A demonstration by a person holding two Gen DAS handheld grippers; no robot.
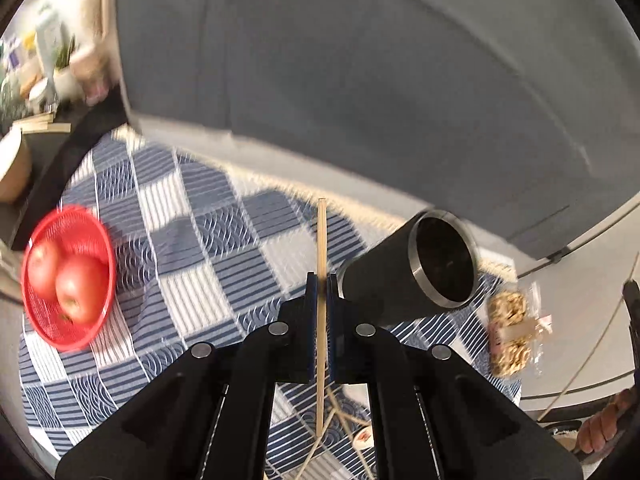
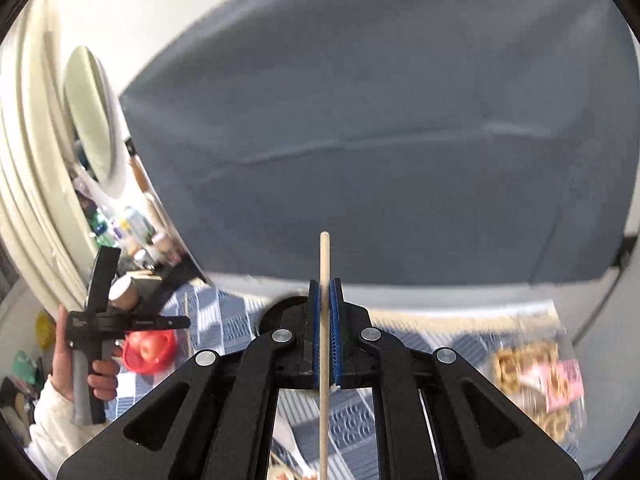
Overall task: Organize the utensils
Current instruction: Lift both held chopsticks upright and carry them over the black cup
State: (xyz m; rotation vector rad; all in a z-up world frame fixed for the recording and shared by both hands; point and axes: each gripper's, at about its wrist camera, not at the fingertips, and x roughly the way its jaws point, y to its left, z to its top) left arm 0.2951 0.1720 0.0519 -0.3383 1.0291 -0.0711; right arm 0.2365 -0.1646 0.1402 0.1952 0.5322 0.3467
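My left gripper point(image 1: 321, 280) is shut on a thin wooden chopstick point(image 1: 321, 240) that stands upright between its blue pads, above the checked cloth. A dark cylindrical cup point(image 1: 404, 276) with a steel rim stands just right of it, its mouth open towards me. My right gripper point(image 2: 325, 292) is shut on a second, rounder wooden chopstick point(image 2: 324, 264), also upright. The cup's rim point(image 2: 280, 304) peeks out left of the right gripper's fingers. The left gripper also shows in the right wrist view point(image 2: 176, 323), held in a hand at the left.
A blue-and-white checked cloth point(image 1: 192, 248) covers the table. A red mesh basket point(image 1: 40, 320) holds two apples point(image 1: 80, 288) at the left. A clear bag of snacks point(image 1: 512, 328) lies at the right. A grey sofa point(image 1: 360, 80) fills the background. More utensils lie below the grippers.
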